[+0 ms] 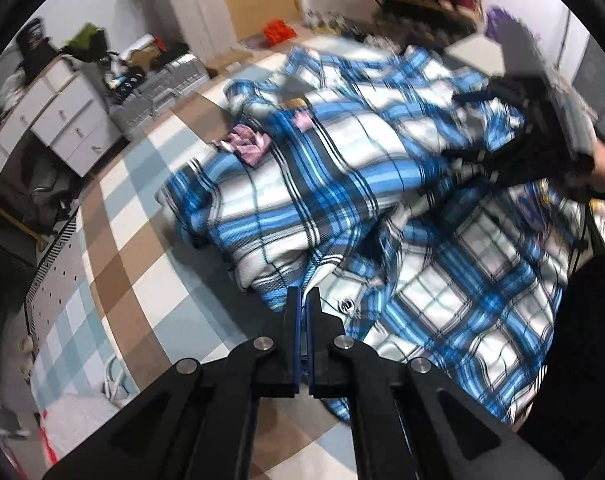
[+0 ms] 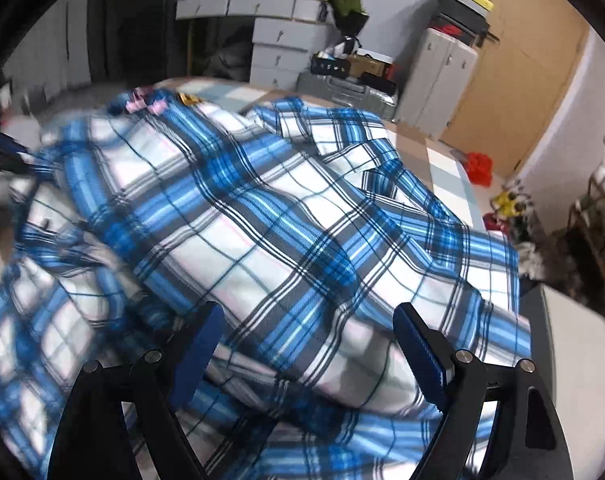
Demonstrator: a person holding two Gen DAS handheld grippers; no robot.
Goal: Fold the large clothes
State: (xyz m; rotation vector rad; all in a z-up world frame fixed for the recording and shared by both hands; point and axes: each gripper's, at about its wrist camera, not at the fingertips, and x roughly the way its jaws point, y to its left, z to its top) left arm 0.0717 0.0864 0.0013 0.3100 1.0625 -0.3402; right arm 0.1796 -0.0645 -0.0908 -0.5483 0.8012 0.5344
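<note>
Over the plaid shirt (image 2: 262, 208), right tongs (image 2: 306, 320) gape wide; left tongs (image 1: 303, 300) pinch its edge

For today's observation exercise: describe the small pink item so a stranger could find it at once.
Start at the checked bedspread and find the blue-and-white plaid shirt spread over it. At the shirt's far edge, toward the white drawers, lies a small crumpled pink cloth. It is the only pink thing among the blue plaid.
</note>
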